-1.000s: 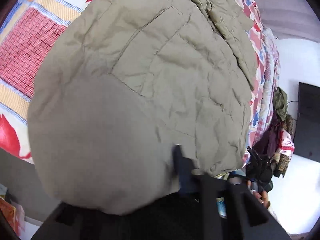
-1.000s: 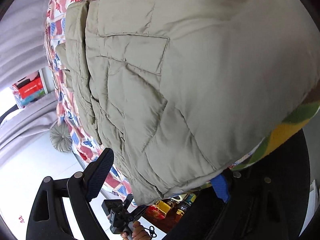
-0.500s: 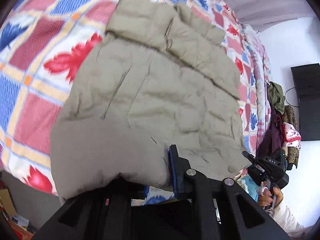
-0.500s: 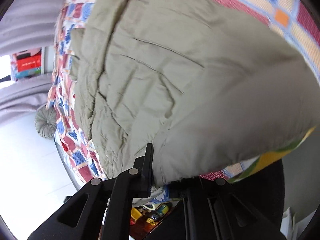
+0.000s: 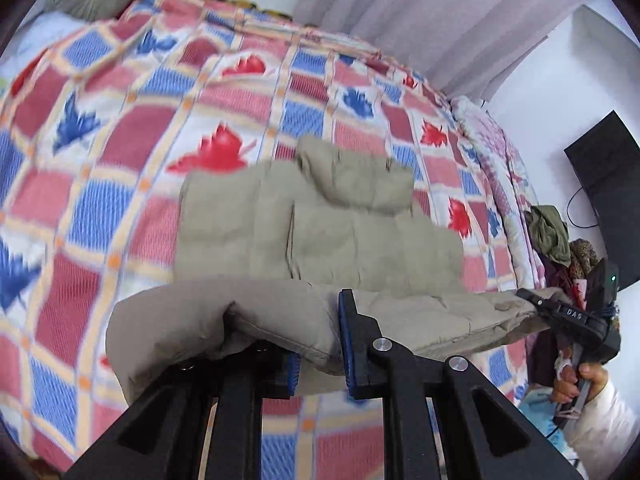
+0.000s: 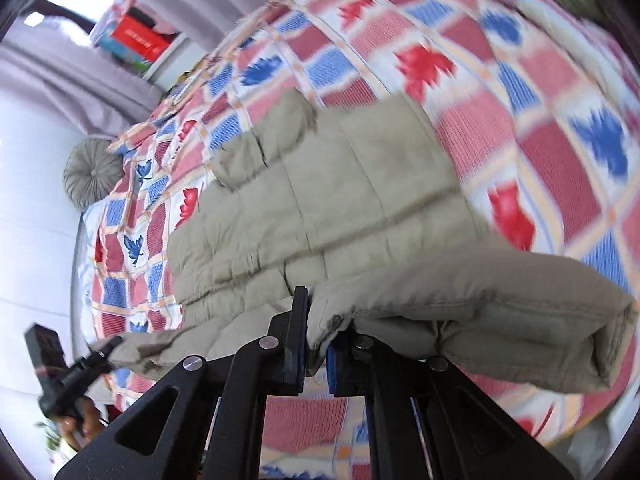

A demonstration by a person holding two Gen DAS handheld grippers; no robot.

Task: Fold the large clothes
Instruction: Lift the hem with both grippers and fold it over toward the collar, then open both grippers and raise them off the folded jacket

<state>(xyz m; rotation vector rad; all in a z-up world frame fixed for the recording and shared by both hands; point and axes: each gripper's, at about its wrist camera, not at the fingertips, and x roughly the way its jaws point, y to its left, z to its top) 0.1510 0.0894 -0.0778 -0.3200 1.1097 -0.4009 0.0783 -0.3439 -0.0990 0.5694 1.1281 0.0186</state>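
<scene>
An olive-beige padded jacket (image 5: pixel 320 220) lies on a bed with a patchwork quilt (image 5: pixel 120 140). Its near hem is lifted off the quilt and stretched between the two grippers. My left gripper (image 5: pixel 320 344) is shut on one end of that hem, with fabric bunched between its blue-padded fingers. My right gripper (image 6: pixel 318 344) is shut on the other end of the jacket (image 6: pixel 340 200). The right gripper (image 5: pixel 532 300) also shows at the right of the left wrist view, and the left gripper (image 6: pixel 104 348) at the lower left of the right wrist view, each pinching the hem.
Grey curtains (image 5: pixel 420 20) hang behind the bed. A round grey cushion (image 6: pixel 90 176) lies by the pillow end. A pile of clothes (image 5: pixel 556 248) and a black screen (image 5: pixel 608 192) stand at the right. Red boxes (image 6: pixel 140 36) sit on a shelf.
The right gripper went from open to shut on the hem. Both grippers rose and pulled back with the jacket's near edge, so more of the quilt and room now shows.
</scene>
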